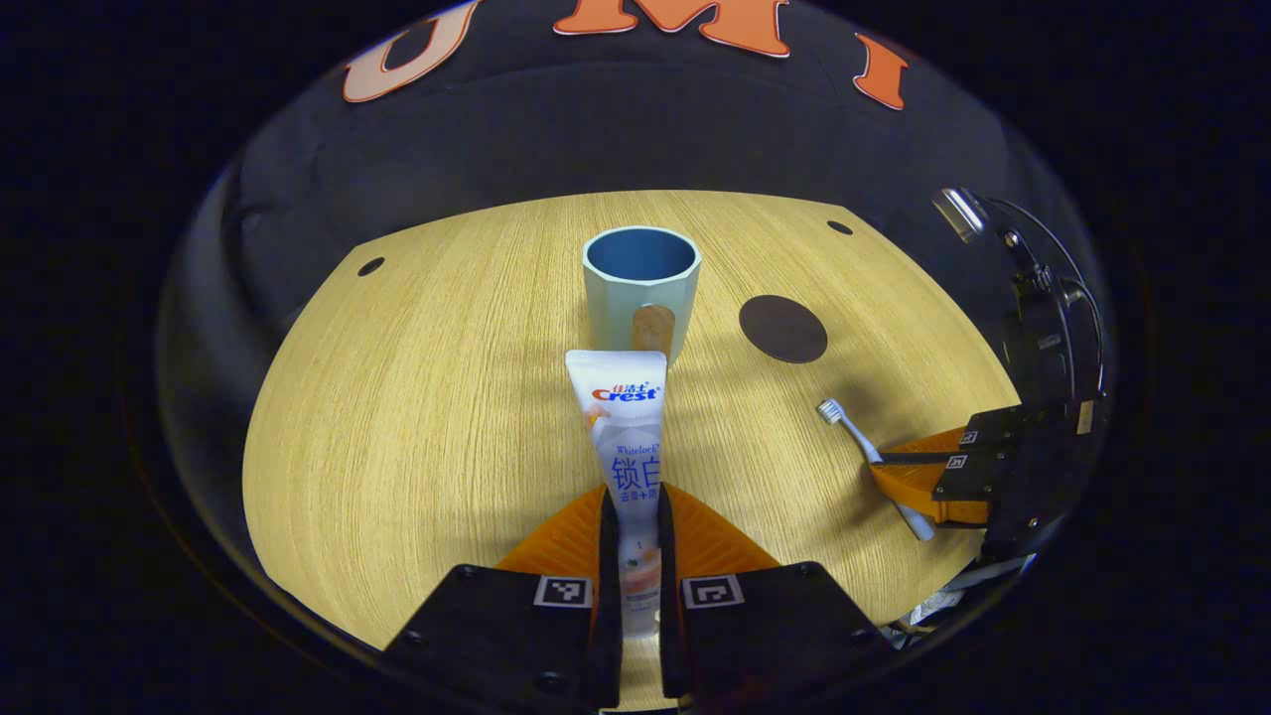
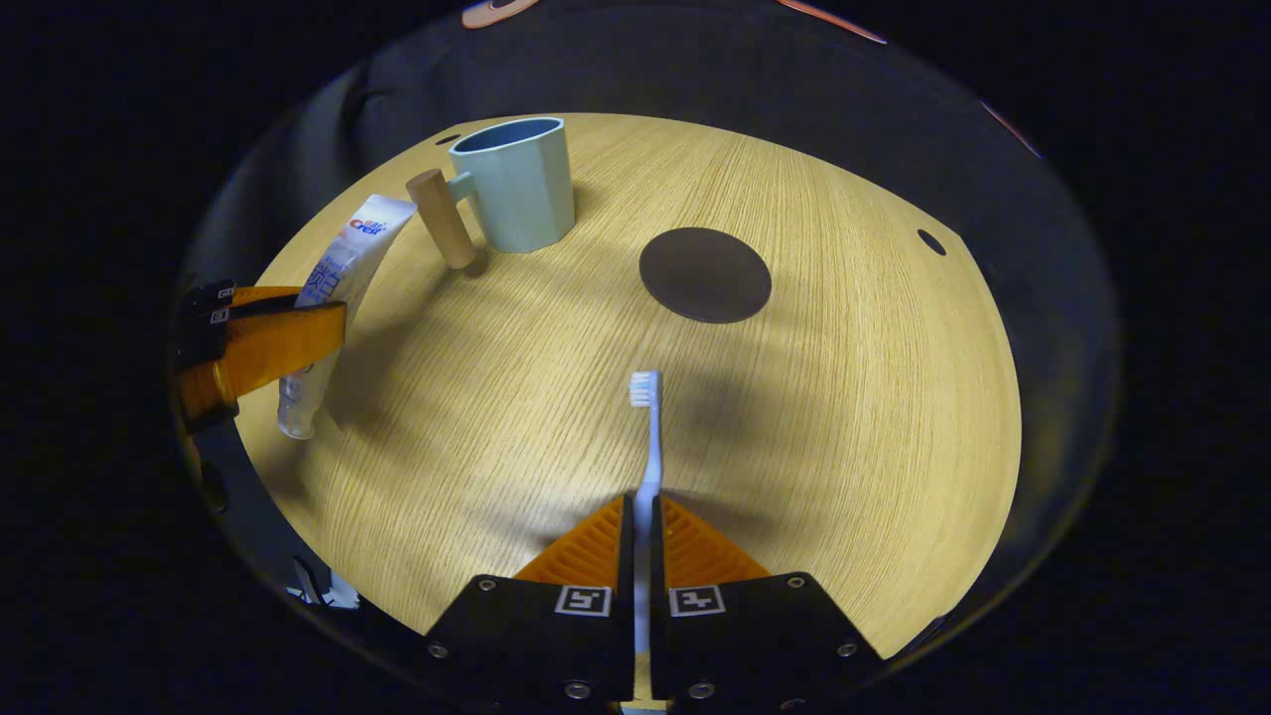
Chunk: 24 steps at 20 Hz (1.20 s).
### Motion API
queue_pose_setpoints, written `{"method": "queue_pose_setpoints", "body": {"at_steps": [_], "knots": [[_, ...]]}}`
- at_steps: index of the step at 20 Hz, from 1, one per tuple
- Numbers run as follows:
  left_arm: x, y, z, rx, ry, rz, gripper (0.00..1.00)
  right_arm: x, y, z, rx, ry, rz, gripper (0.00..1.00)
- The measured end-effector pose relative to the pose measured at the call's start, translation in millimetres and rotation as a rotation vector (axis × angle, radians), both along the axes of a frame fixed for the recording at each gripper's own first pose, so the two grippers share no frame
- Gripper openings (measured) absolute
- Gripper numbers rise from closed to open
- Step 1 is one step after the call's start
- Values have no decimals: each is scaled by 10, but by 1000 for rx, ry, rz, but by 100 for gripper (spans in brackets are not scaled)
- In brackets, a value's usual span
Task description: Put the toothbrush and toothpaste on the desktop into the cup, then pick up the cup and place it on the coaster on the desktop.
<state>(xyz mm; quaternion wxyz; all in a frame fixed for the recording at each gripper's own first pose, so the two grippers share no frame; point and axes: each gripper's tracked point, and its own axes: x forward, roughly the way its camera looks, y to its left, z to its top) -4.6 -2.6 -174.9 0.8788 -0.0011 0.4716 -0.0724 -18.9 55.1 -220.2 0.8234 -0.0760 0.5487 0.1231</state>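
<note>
Left gripper view, left claw (image 1: 635,511) clamping one toothpaste (image 1: 628,437), right claw (image 2: 640,516) clamping one toothbrush (image 2: 647,437)

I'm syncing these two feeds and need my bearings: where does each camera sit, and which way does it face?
Left gripper view: rides on the left gripper, looking forward along its fingers, shut on the toothpaste, toward the cup; the right gripper sits at its right edge.
Right gripper view: rides on the right gripper, shut on the toothbrush, facing the coaster; the left gripper sits at its left edge.
Shared: cup, coaster, toothpaste, toothbrush, wooden desktop, both grippers.
</note>
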Motion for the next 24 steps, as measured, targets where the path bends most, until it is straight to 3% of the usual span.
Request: {"method": "queue_pose_setpoints", "body": {"at_steps": [3,7,12,24], "knots": [[26,26,14,-5,-28,19,19,30,-100,3,-36,-62,-12,7],[78,54,54,-13,-80,38,19,3,-174,74,7,-111,-65,6],[167,66,183,-12,-163,38,19,21,-151,222,79,-205,-66,6],[182,152,877,-11,-471,93,19,154,-205,593,227,-408,-155,6]]}}
